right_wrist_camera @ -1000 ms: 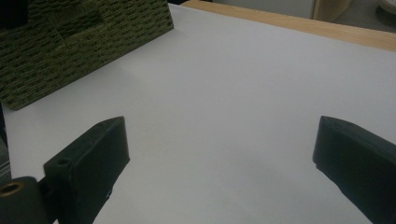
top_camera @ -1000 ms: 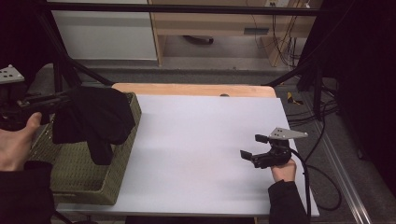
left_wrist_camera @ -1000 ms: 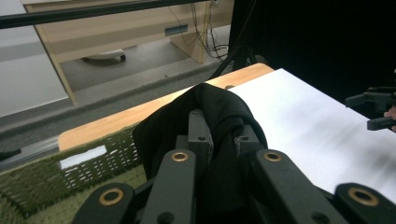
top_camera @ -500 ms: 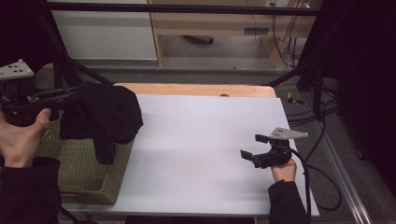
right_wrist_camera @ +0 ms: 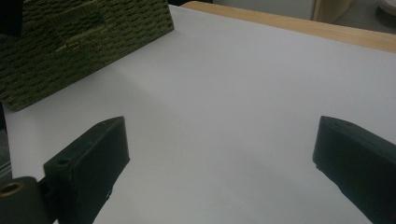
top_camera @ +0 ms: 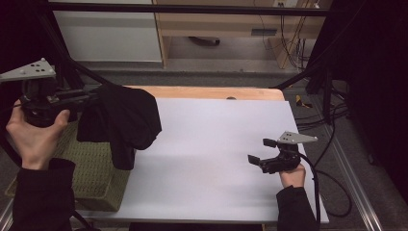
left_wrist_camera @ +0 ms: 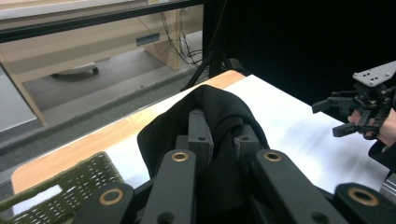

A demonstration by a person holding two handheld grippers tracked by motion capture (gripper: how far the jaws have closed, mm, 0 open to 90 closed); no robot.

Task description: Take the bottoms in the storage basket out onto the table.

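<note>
A soft, matt black cloth garment (top_camera: 122, 120) hangs in limp folds. The basket (top_camera: 94, 168) is coarse olive-green woven fibre, rough and knobbly. The table (top_camera: 216, 159) has a smooth, matt white top with a pale wood edge. The gripper jaws are matt black plastic.

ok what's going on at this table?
A person works with tongs in each hand. The left tongs are shut on a black cloth, holding it in the air above a green woven basket at the left edge of the white table. The cloth hangs partly over the table. The right tongs are open and hold nothing, low over the table on the right.
</note>
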